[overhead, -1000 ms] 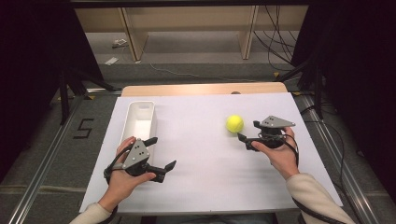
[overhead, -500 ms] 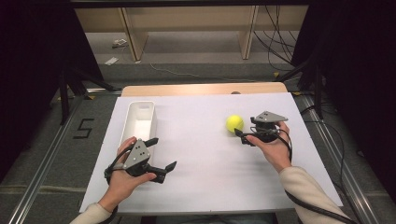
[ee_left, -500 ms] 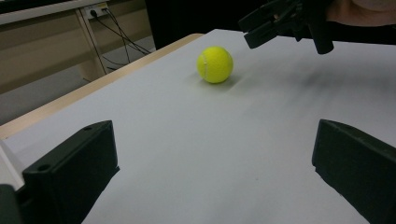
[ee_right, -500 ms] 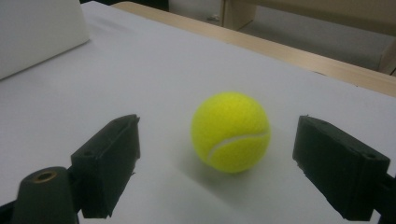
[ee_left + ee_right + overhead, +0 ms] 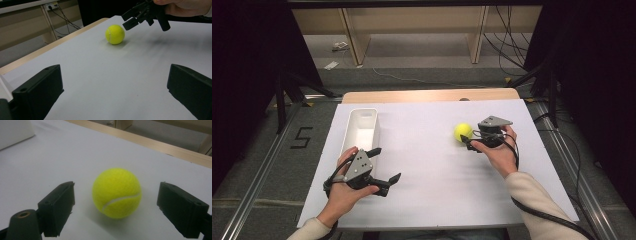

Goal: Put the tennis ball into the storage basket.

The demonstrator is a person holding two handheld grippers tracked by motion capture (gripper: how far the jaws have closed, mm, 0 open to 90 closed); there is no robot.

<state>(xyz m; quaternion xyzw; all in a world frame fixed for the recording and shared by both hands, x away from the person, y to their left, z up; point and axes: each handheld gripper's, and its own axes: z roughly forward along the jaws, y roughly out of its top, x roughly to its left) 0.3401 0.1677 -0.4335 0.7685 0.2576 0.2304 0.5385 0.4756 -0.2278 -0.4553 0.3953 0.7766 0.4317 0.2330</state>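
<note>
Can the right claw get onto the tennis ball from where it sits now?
Probably yes. The right claw is open with its jaws either side of the tennis ball, neither touching it, and nothing lies between them on the white table. Easing forward slightly and closing should do it.

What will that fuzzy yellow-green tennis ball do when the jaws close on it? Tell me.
The fuzzy yellow-green tennis ball sits free on the flat white table, so an off-centre nudge would probably roll it. Its felt likely grips well. The right gripper, jaws open either side, looks roughly centred.
</note>
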